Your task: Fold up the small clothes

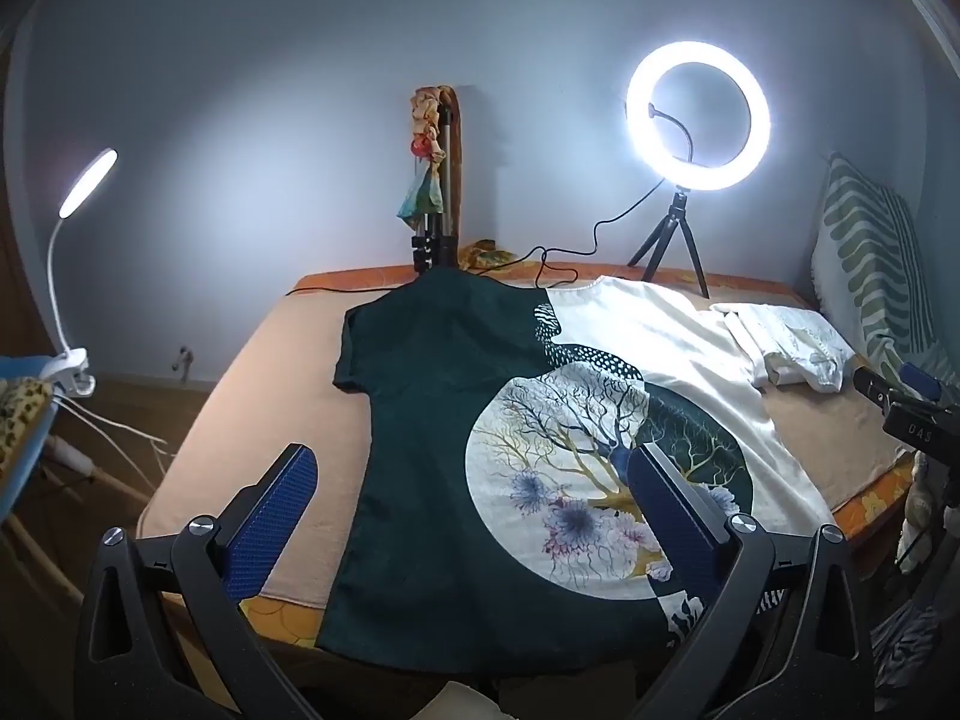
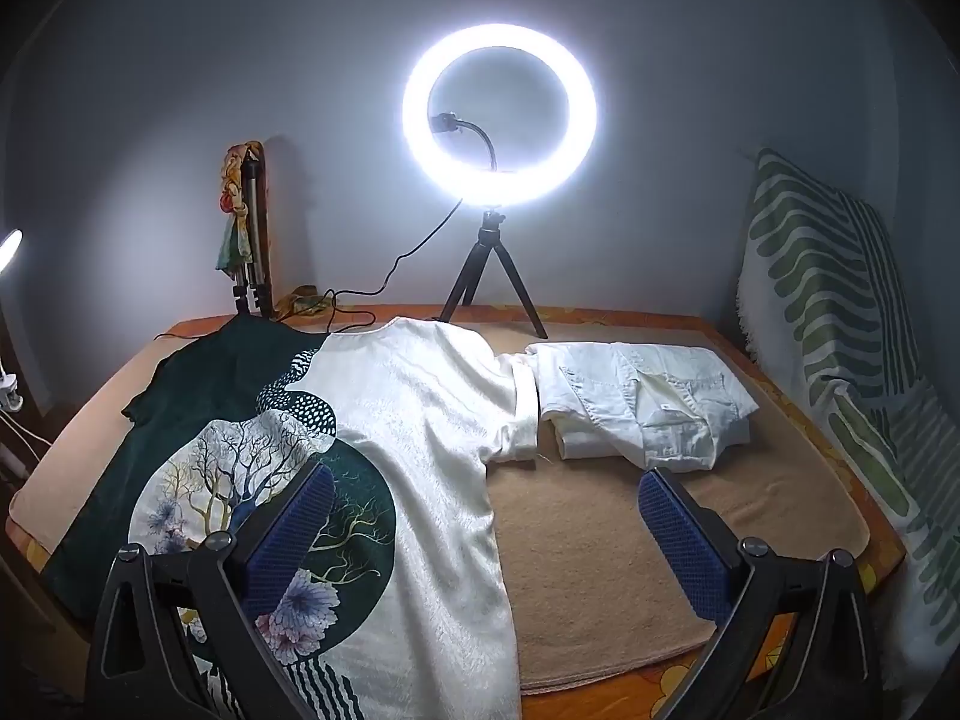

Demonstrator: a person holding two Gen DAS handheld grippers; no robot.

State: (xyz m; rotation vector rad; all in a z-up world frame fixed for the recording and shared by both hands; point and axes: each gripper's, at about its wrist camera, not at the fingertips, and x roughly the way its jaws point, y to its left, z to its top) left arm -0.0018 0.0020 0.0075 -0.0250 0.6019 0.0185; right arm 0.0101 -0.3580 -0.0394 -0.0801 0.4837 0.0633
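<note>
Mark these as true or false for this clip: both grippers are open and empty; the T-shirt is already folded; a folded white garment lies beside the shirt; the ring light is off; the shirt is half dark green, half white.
1. The left gripper and right gripper are open and hold nothing. True.
2. The T-shirt is already folded. False: it lies spread flat on the bed.
3. A folded white garment lies at the shirt's white sleeve. True.
4. The ring light is off. False: it glows brightly.
5. The shirt is half dark green, half white. True.
</note>
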